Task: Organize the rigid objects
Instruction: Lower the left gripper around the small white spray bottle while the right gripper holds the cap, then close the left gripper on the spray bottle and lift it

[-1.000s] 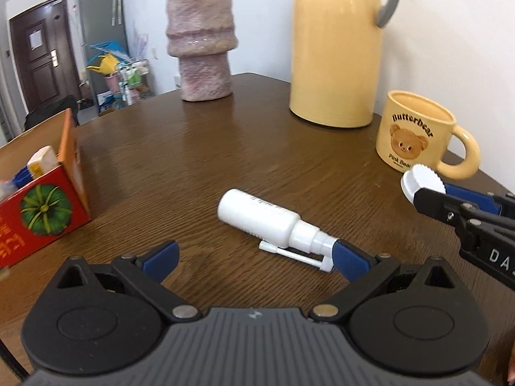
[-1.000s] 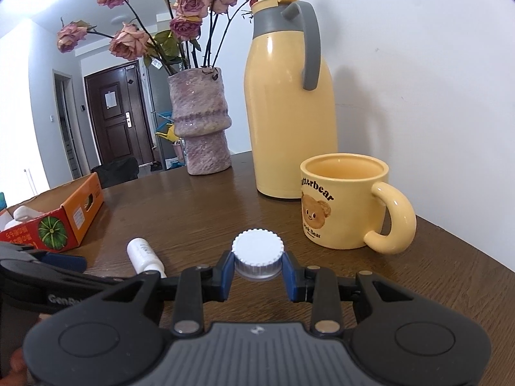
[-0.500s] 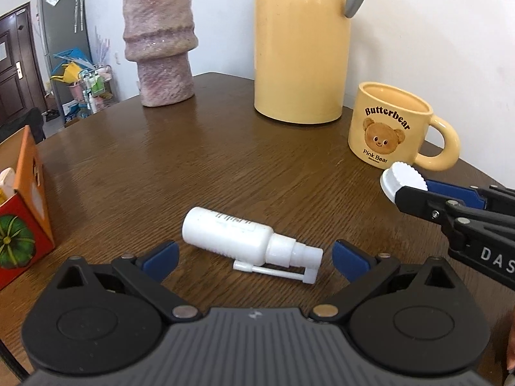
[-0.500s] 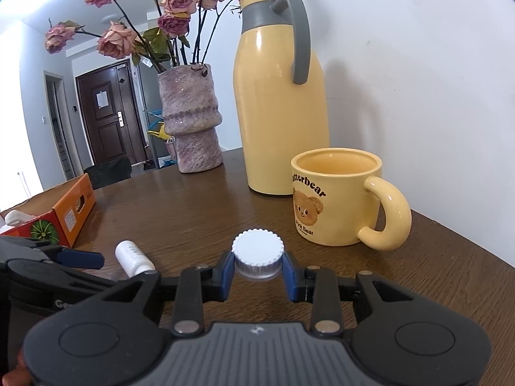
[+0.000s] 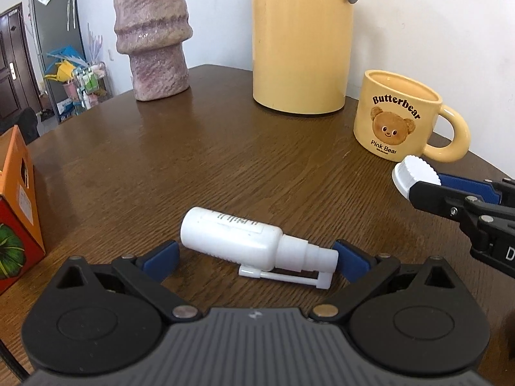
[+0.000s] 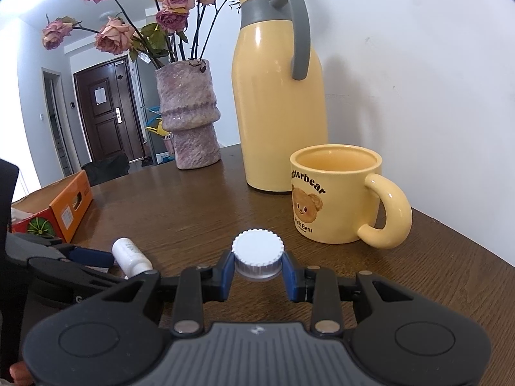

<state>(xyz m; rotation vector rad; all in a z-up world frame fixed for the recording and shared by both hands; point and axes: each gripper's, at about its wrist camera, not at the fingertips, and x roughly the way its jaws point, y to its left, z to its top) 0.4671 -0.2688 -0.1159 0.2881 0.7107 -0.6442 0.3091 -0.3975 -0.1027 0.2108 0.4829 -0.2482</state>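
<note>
A white spray bottle [image 5: 244, 243] lies on its side on the brown wooden table [image 5: 225, 148]. My left gripper [image 5: 256, 259] is open, its blue pads on either side of the bottle, not pressing it. The bottle's base also shows in the right wrist view [image 6: 130, 254]. My right gripper [image 6: 257, 271] is shut on a white ribbed cap [image 6: 257, 254] and holds it above the table, to the right of the bottle. The cap also shows in the left wrist view [image 5: 415, 177].
A yellow Butterbear mug [image 5: 399, 117] stands at the right, a tall yellow thermos jug [image 5: 301, 38] behind it, a pink stone vase [image 5: 153, 32] of dried roses further left. An orange cardboard box [image 5: 16, 199] stands at the table's left edge.
My left gripper has moved forward and to the right, so the spray bottle now lies between its open pads. The right gripper has kept hold of the cap.
</note>
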